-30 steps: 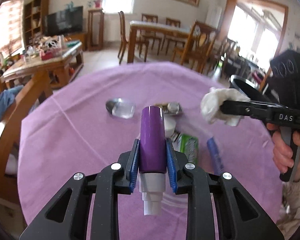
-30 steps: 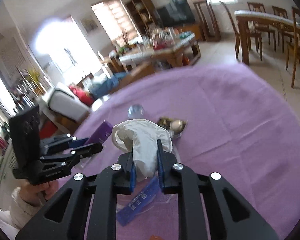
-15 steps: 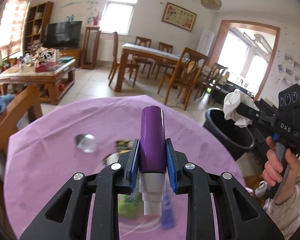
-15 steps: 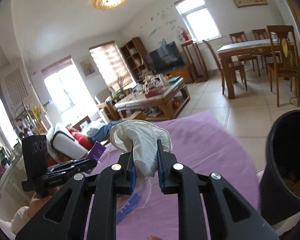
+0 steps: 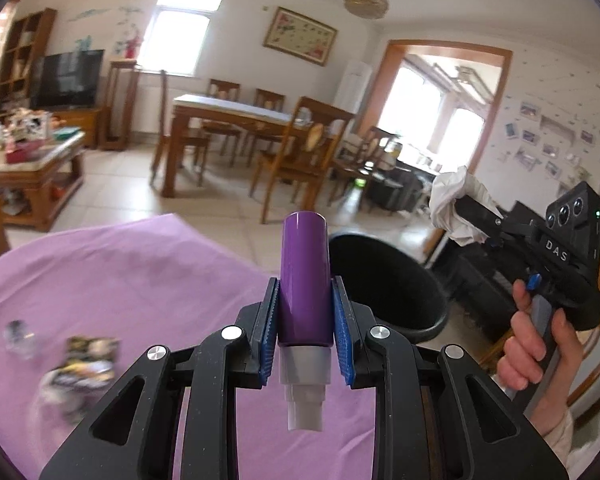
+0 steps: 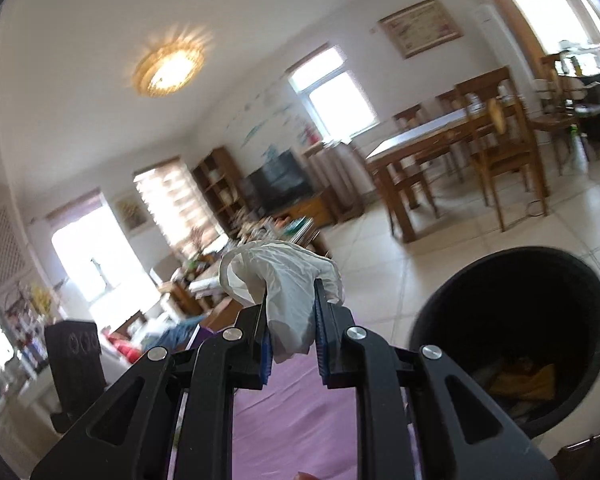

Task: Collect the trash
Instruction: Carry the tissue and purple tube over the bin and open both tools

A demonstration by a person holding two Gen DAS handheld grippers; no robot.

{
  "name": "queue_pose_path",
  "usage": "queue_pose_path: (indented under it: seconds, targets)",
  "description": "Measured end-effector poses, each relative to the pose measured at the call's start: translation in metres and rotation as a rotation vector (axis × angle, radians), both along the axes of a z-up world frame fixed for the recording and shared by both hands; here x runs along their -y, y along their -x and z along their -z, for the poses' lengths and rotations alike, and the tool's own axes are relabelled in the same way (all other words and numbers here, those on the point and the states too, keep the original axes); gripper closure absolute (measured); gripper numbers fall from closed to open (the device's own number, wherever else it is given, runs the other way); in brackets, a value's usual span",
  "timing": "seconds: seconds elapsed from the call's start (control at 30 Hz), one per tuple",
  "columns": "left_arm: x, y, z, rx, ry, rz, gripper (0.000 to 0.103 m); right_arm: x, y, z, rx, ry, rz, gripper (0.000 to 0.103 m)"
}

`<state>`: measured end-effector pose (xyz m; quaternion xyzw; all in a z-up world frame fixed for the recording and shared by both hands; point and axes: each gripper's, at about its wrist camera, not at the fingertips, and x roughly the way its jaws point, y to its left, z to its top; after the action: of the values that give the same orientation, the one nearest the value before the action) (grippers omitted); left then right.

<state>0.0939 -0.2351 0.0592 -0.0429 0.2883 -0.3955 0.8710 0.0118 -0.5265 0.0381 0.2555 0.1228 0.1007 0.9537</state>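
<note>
My left gripper [image 5: 305, 292] is shut on a purple tube with a grey cap [image 5: 304, 276], held above the edge of the purple tablecloth [image 5: 120, 276]. My right gripper [image 6: 290, 300] is shut on a crumpled white tissue [image 6: 288, 280]; it also shows in the left wrist view [image 5: 466, 216], raised to the right above the black trash bin [image 5: 396, 316]. The bin [image 6: 516, 308] stands on the floor beside the table, with trash inside. A foil wrapper [image 5: 88, 356] and a clear blurred item [image 5: 18, 332] lie on the cloth at left.
The tiled floor beyond the table has a wooden dining table with chairs [image 5: 236, 128] and a coffee table [image 5: 28, 160] at left. The person's hand [image 5: 540, 344] holds the right gripper's handle at the right edge.
Both grippers have lifted and swung right, away from the trash on the table toward the black bin. The tissue and the purple tube stayed gripped. The bin came into view.
</note>
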Motion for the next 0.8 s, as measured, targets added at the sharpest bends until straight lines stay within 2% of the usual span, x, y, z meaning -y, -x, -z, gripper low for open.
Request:
queue_pose_path:
  seconds: [0.2, 0.4, 0.57, 0.8]
  targets:
    - [0.089, -0.011, 0.01, -0.01, 0.024, 0.1, 0.078, 0.06, 0.01, 0.009, 0.024, -0.081, 0.132, 0.085]
    - [0.17, -0.025, 0.028, -0.006, 0.002, 0.162, 0.078, 0.094, 0.012, 0.027, 0.017, -0.146, 0.196, 0.085]
    - [0.212, -0.032, 0.043, -0.01, -0.03, 0.18, 0.078, 0.106, 0.008, 0.039, 0.004, -0.173, 0.209, 0.085]
    - [0.236, -0.042, 0.06, -0.021, -0.065, 0.178, 0.078, 0.112, 0.002, 0.048, -0.026, -0.184, 0.216, 0.082]
